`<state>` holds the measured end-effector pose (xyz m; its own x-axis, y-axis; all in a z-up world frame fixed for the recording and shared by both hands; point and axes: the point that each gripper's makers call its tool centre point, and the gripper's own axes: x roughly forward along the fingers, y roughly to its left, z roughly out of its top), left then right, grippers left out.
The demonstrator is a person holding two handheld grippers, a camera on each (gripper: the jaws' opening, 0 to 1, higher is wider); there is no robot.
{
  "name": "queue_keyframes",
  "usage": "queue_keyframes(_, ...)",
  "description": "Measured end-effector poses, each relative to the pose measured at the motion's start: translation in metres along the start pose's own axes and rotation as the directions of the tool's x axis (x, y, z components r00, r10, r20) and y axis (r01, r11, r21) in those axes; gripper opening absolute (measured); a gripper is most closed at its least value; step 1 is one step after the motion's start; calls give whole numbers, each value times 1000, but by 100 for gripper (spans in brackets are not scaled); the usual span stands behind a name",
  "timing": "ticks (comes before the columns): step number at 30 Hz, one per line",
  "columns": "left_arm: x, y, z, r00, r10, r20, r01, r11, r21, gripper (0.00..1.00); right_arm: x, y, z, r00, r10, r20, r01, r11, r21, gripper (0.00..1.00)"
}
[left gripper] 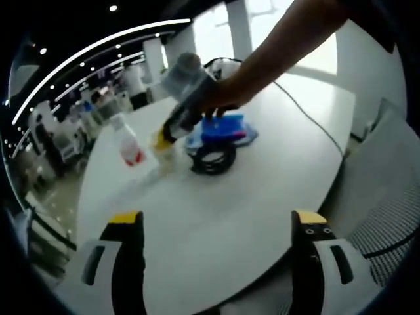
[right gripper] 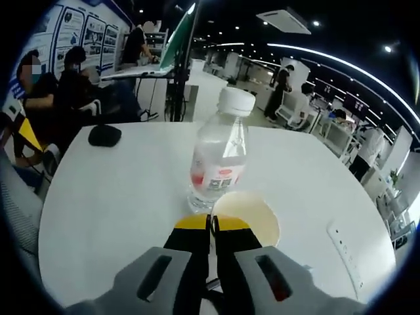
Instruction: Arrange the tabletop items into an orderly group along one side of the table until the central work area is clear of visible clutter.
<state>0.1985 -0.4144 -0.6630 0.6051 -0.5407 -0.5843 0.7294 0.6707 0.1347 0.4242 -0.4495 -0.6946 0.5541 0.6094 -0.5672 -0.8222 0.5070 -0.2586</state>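
In the right gripper view my right gripper (right gripper: 211, 224) is shut on the near rim of a cream paper cup (right gripper: 252, 220) standing on the white table (right gripper: 118, 210). A clear water bottle (right gripper: 220, 154) with a white cap and red label stands upright just behind the cup. In the left gripper view my left gripper (left gripper: 216, 222) hangs open over the table's near edge, holding nothing. Farther off, a person's arm brings the right gripper (left gripper: 163, 139) down onto the cup (left gripper: 164, 157), with the bottle (left gripper: 129, 143) to its left. A black ring-shaped roll (left gripper: 213, 157) and a blue item (left gripper: 223, 128) lie beside them.
A black mouse-like object (right gripper: 105, 136) lies at the table's far left. A white strip (right gripper: 344, 252) lies at the right edge. A thin cable (left gripper: 308, 115) runs across the table. People sit beyond the table at the left (right gripper: 62, 85). A chair (left gripper: 387, 197) stands by the near edge.
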Motion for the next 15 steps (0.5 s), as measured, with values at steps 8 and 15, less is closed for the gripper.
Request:
queue_keyframes(8,-1,1,1,1000,4,5,-4,1000,-2,89,2,2,0,1000,12,-9,-13,1000,-19,1)
queue_keyframes(15,-3,1,2,1000,5,11,-5,1000,-3,89,2,6,0,1000,18,-16,-18,1000,-12,2)
